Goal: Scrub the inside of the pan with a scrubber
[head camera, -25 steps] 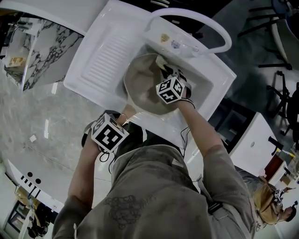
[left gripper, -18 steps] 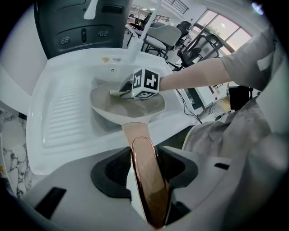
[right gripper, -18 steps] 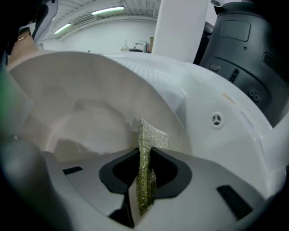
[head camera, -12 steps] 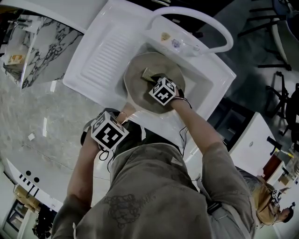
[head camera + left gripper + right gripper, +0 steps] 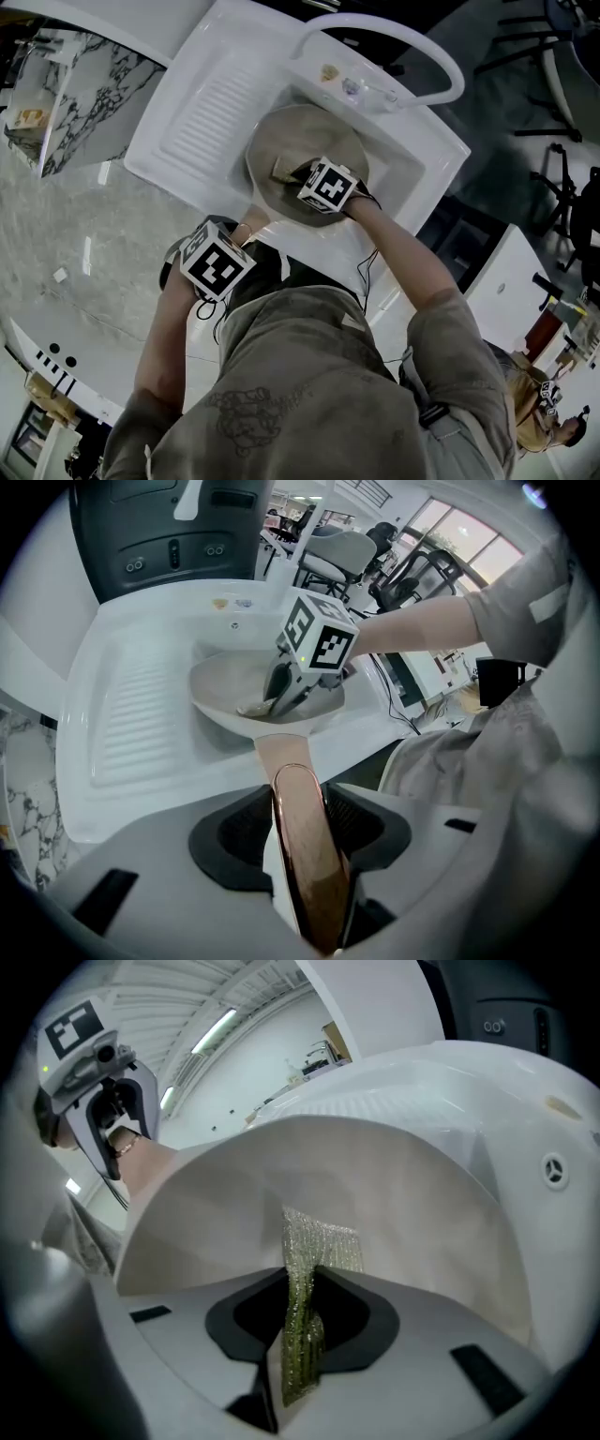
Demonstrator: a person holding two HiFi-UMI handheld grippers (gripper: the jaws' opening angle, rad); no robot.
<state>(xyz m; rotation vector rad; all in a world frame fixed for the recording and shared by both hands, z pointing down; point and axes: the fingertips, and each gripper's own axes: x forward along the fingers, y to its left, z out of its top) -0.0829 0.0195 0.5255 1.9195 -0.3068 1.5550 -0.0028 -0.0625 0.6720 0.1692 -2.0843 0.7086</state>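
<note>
A beige pan (image 5: 291, 131) sits tilted in the white sink basin (image 5: 412, 169). Its copper-coloured handle (image 5: 298, 803) runs between the jaws of my left gripper (image 5: 302, 832), which is shut on it. My right gripper (image 5: 298, 175) reaches into the pan, shut on a yellow-green scrubber (image 5: 309, 1251). The scrubber (image 5: 284, 170) presses against the pan's inner surface (image 5: 375, 1176) near the middle. From the left gripper view, the right gripper (image 5: 279, 691) leans down into the pan bowl (image 5: 220, 682).
A ribbed drainboard (image 5: 206, 108) lies left of the basin. A curved white faucet (image 5: 417, 47) arches over the far side. Marbled counter (image 5: 84, 244) spreads to the left. Another person (image 5: 544, 412) is at the lower right, and chairs stand beyond the sink.
My right gripper has dragged the scrubber from the pan's far rim across the inside toward the handle side. The left gripper and pan have held still.
</note>
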